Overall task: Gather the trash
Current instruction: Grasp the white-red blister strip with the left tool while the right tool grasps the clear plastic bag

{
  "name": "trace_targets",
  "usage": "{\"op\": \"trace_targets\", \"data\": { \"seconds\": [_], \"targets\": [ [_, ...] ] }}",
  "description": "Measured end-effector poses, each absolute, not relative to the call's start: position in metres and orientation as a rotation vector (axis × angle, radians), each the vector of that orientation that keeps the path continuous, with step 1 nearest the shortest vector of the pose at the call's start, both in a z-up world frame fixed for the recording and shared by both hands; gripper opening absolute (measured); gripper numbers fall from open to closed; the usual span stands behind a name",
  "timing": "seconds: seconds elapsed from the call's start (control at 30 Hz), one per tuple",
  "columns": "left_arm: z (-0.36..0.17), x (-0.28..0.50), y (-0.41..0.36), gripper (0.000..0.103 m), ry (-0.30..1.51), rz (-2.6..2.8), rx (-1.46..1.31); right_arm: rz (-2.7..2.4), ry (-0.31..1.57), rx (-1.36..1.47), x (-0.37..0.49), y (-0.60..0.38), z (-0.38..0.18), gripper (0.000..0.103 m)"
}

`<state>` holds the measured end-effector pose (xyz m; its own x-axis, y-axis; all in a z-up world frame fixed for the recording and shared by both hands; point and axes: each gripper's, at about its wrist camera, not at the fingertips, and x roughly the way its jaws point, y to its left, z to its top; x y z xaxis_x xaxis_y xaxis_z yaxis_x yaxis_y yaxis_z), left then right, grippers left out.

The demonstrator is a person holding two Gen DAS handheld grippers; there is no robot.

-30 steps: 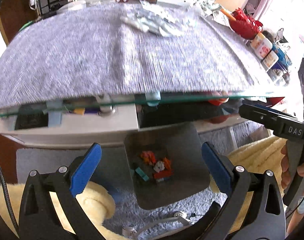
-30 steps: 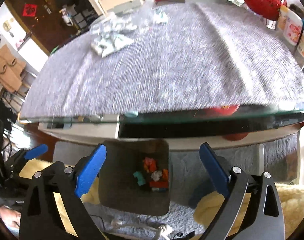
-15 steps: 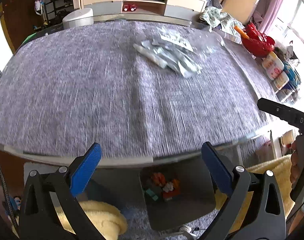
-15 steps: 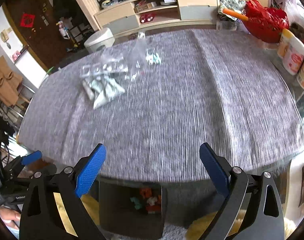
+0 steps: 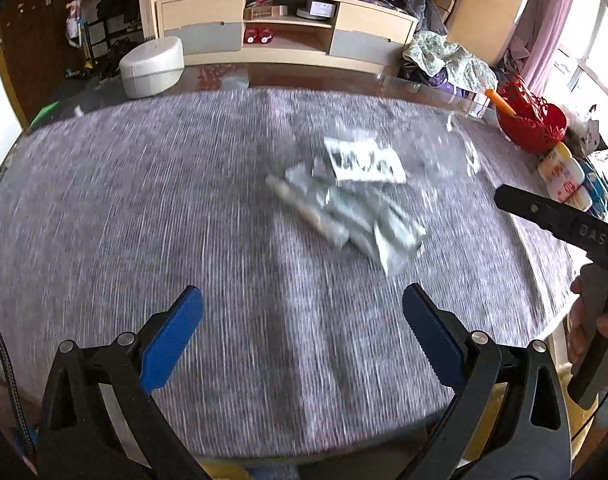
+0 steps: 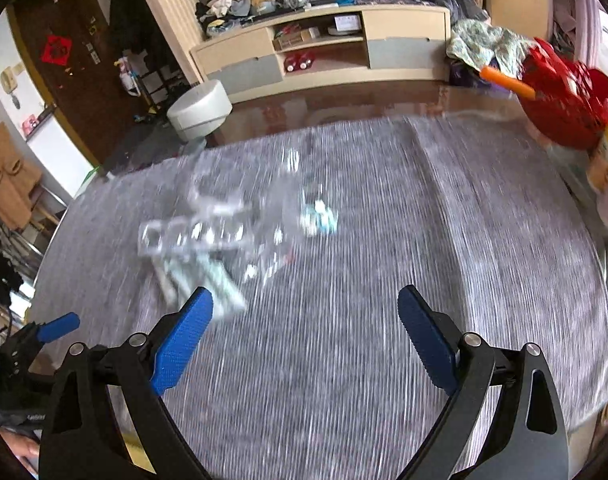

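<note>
A heap of silvery wrappers and clear plastic packaging (image 5: 351,196) lies on the grey table mat (image 5: 144,220), blurred by motion. The right wrist view shows the same heap (image 6: 208,248), with a small crumpled teal-and-white wrapper (image 6: 319,218) just to its right. My left gripper (image 5: 302,330) hangs open over the near part of the mat, short of the heap, nothing between its fingers. My right gripper (image 6: 304,332) is open too, empty, its left pad close to the heap's near end. Part of the right gripper's body shows at the right edge of the left wrist view.
A red basket (image 5: 531,124) and white bottles (image 5: 563,176) stand at the table's right edge. A white round stool (image 5: 152,66) and a low wooden cabinet (image 5: 288,36) are beyond the table. A hand (image 5: 591,320) holds the right gripper's handle.
Both grippers rose from below the table edge, where a grey bin with coloured scraps was in view, to above the table; the wrapper heap now lies closer ahead. Both stayed open.
</note>
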<state>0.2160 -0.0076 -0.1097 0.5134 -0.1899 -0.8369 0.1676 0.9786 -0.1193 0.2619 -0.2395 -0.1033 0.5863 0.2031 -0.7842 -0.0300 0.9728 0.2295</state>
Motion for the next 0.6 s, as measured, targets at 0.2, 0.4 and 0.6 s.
{"op": "trace_targets", "data": {
  "seconds": [0.2,0.4,0.6],
  "targets": [
    [-0.104,0.251,-0.015,0.094,0.987,-0.225,-0.027,0.156,0.937,0.213,0.294,-0.237,-0.107,0.075],
    [-0.105,0.280,-0.025,0.085,0.977,-0.250,-0.035,0.182,0.947,0.216,0.310,-0.229,-0.114,0.064],
    [-0.114,0.300,-0.036,0.076,0.988,-0.274,-0.020,0.203,0.979,0.212,0.318,-0.224,-0.127,0.046]
  ]
}}
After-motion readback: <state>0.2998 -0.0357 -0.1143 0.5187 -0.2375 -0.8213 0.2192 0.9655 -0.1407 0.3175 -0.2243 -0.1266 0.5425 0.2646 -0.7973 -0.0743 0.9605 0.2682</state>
